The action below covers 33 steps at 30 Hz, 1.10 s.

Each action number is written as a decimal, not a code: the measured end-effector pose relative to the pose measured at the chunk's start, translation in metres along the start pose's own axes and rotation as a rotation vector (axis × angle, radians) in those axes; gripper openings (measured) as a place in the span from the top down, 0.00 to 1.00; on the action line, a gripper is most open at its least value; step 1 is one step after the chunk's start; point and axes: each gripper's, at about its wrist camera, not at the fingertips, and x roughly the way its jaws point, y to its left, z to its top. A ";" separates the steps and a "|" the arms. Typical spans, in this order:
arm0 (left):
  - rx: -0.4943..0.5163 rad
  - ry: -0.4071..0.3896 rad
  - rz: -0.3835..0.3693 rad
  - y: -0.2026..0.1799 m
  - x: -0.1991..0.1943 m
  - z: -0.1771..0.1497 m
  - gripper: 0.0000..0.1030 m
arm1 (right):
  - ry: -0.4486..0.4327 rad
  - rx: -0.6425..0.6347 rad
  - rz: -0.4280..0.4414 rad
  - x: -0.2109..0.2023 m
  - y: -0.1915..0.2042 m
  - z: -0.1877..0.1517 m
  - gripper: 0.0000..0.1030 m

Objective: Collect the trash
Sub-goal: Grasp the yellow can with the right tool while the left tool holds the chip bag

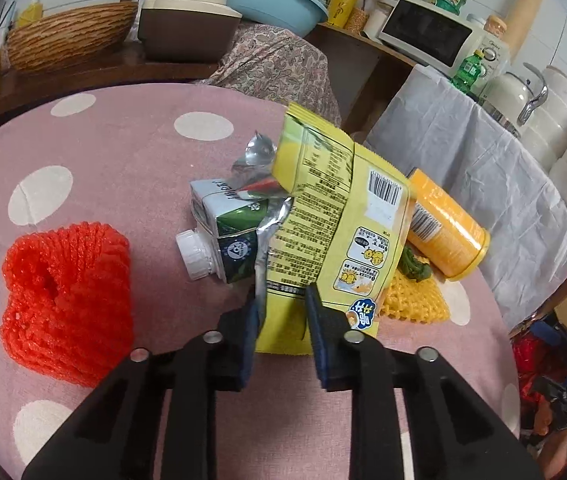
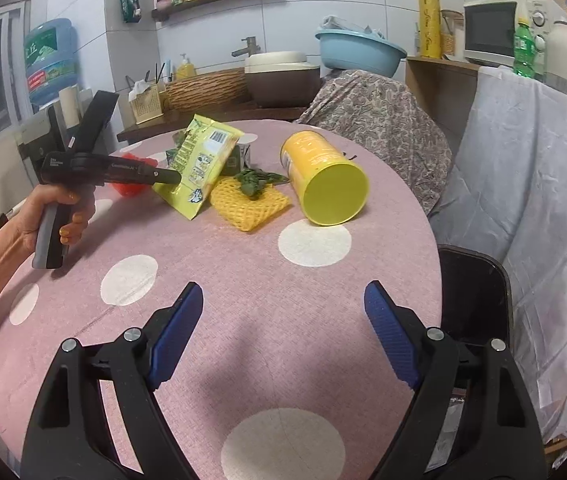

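My left gripper point(image 1: 283, 312) is shut on the lower edge of a yellow snack bag point(image 1: 335, 216) and holds it tilted above the pink dotted table point(image 1: 123, 128). From the right wrist view the left gripper point(image 2: 171, 178) grips that bag point(image 2: 199, 160). Behind the bag lie a crushed milk carton point(image 1: 223, 236) and silver foil point(image 1: 255, 152). A red foam net point(image 1: 67, 304), a yellow foam net point(image 2: 249, 204) with green leaves point(image 2: 255, 180) and a yellow can point(image 2: 325, 178) on its side lie on the table. My right gripper point(image 2: 283, 320) is open and empty over the near table.
A dark bin point(image 2: 475, 296) with a liner stands at the table's right edge. A chair draped in grey cloth point(image 2: 543, 200) and one in paisley cloth point(image 2: 379, 120) stand behind. A counter with a basket point(image 2: 207, 88), basins and a microwave point(image 2: 495, 28) runs along the wall.
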 end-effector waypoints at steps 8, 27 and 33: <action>-0.092 -0.041 -0.072 0.006 -0.015 -0.006 0.95 | 0.011 0.003 0.041 0.014 0.001 0.008 0.20; 0.106 -0.189 0.076 -0.066 -0.081 -0.022 0.98 | 0.058 -0.100 -0.074 0.079 -0.014 0.089 0.20; 0.125 -0.190 0.095 -0.070 -0.083 -0.025 0.98 | 0.163 -0.111 -0.113 0.126 -0.024 0.119 0.20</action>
